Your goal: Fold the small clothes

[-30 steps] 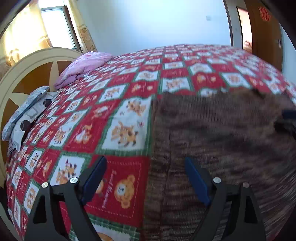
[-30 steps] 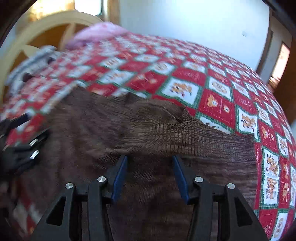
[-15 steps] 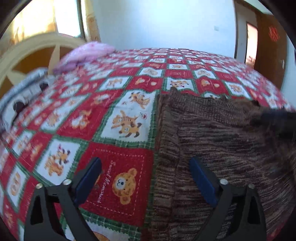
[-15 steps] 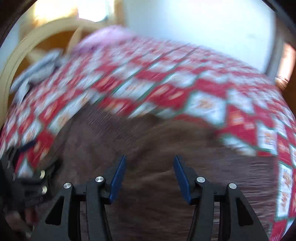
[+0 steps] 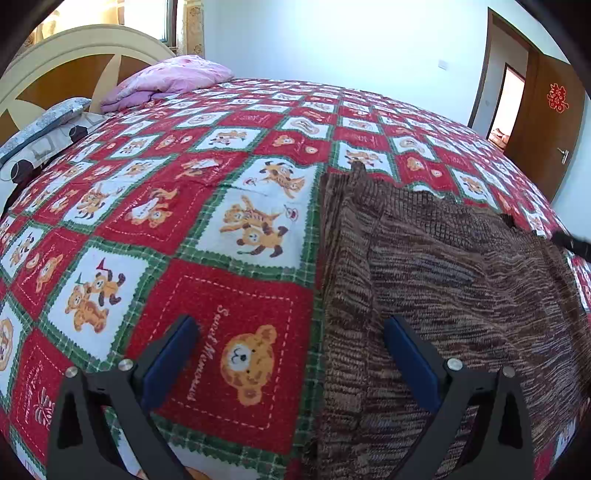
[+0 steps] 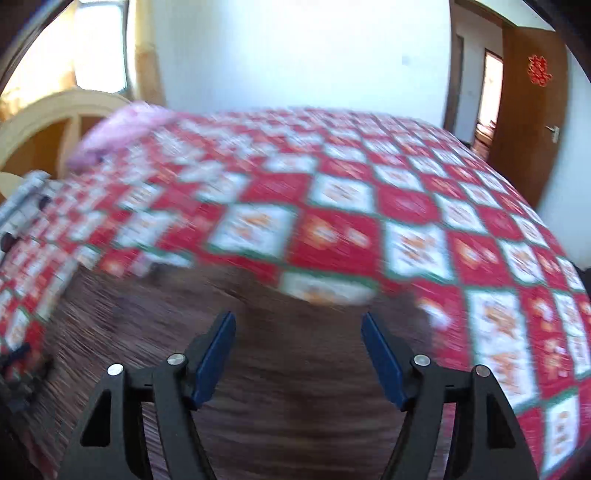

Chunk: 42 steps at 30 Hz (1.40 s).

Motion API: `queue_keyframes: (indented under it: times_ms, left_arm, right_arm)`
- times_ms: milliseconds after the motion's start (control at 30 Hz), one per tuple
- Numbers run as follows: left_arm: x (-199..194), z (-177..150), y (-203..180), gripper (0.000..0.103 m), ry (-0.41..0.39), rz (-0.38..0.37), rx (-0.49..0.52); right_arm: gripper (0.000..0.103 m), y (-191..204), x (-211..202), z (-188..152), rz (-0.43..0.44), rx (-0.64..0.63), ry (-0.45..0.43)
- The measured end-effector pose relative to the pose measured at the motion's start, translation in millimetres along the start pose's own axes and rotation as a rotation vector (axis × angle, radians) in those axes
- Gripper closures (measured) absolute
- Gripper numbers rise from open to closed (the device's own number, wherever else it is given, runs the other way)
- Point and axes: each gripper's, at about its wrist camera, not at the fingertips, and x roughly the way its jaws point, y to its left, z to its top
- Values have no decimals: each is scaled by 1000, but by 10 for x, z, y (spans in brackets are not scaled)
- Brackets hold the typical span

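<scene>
A sunlit window [image 5: 170,18] behind a cream headboard [image 5: 85,40], white wall [image 5: 332,40], brown door [image 5: 546,122].

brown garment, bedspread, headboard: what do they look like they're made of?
Brown garment: looks like a chunky knit, probably wool or acrylic; ribbed rows and mottled brown yarn show, matte.
Bedspread: seems a soft printed fleece or flannel; fuzzy matte nap, bear checks printed with faux stitch lines.
Headboard: apparently wood, cream-painted curved frame around brown panels with a slight sheen; could be veneer.

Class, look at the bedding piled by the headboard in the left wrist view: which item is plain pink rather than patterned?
The pink quilt, folded farthest back against the headboard. The pillow nearer the camera is grey and white with dark circles.
</scene>
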Motion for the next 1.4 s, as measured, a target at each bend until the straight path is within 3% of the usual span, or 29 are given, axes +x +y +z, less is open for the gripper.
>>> queue_keyframes:
  times_ms: [33, 100, 133, 367, 533, 667, 833, 1267, 1400]
  left_arm:
    - [2, 2, -7, 0, 2, 3, 4]
    - [2, 2, -10, 0, 1, 5, 6]
    - [4, 3, -9, 0, 1, 5, 6]
    - [5, 1, -30, 0, 3, 22, 19]
    - [-2, -2, -32, 0, 3, 25, 21]
    - [-1, -3, -22, 0, 7, 20, 18]
    - [-41, -70, -12, 0, 14, 24, 23]
    - [-345, -395, 63, 0, -21, 27, 58]
    - [-305, -357, 74, 0, -1, 19, 51]
  right_arm:
    - [46, -154, 69, -51, -42, 6, 40]
    - [48, -399, 162, -185, -102, 23, 102]
    - [48, -516, 180, -251, -92, 41, 117]
    - [48, -690, -184, -426, -143, 46, 102]
    - [48, -535, -702, -781, 3, -4, 54]
    - [48, -522, -769, -1226, 11, -46, 150]
    - [48, -777, -996, -1615, 79, 34, 118]
    - [47, -702, -1022, -1679, 25, -4, 127]
    - [47, -534, -1161, -1631, -39, -35, 109]
